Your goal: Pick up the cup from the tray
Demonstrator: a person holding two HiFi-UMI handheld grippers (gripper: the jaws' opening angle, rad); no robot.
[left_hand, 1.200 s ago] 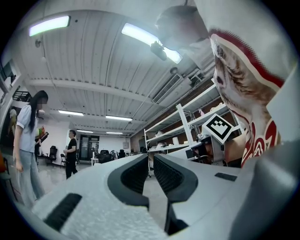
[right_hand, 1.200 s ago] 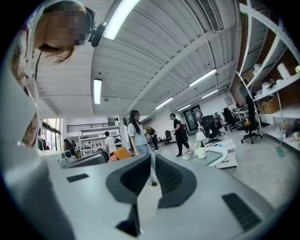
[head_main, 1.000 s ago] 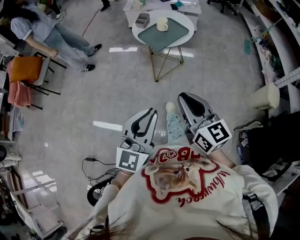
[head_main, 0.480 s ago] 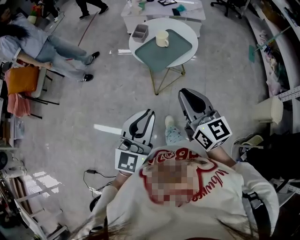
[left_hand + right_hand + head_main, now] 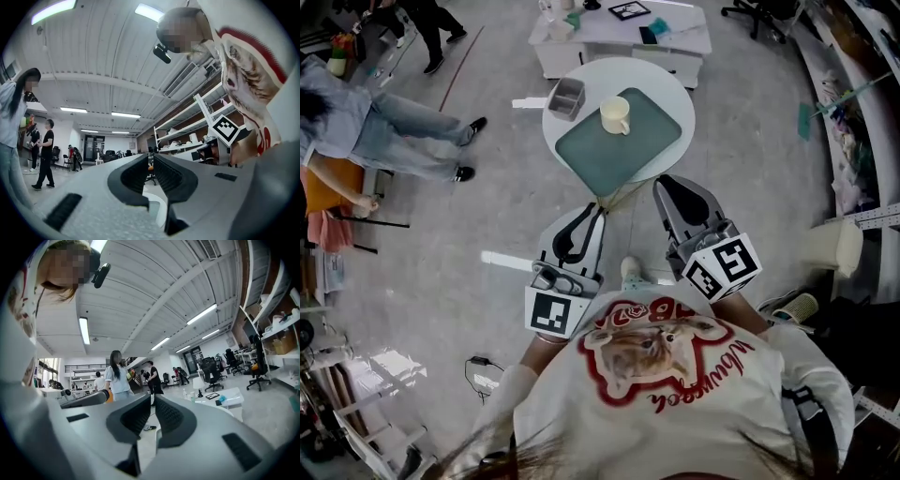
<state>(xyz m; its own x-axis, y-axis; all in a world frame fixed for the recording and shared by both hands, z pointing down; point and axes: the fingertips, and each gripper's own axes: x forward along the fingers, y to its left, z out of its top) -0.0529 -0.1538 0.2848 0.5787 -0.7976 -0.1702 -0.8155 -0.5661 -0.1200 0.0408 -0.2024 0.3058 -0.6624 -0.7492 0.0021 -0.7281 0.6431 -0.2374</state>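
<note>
Table (image 5: 677,82) nearer now; cup (image 5: 614,115) stands on tray (image 5: 619,152).

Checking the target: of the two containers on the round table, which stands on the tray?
The cream cup, on the green tray; the grey square box sits off it, on the bare white tabletop.

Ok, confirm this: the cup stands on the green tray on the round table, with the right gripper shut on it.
Wrong on the grip: in the head view the right gripper is shut on nothing, short of the cup, which stands on the green tray on the round table.
</note>
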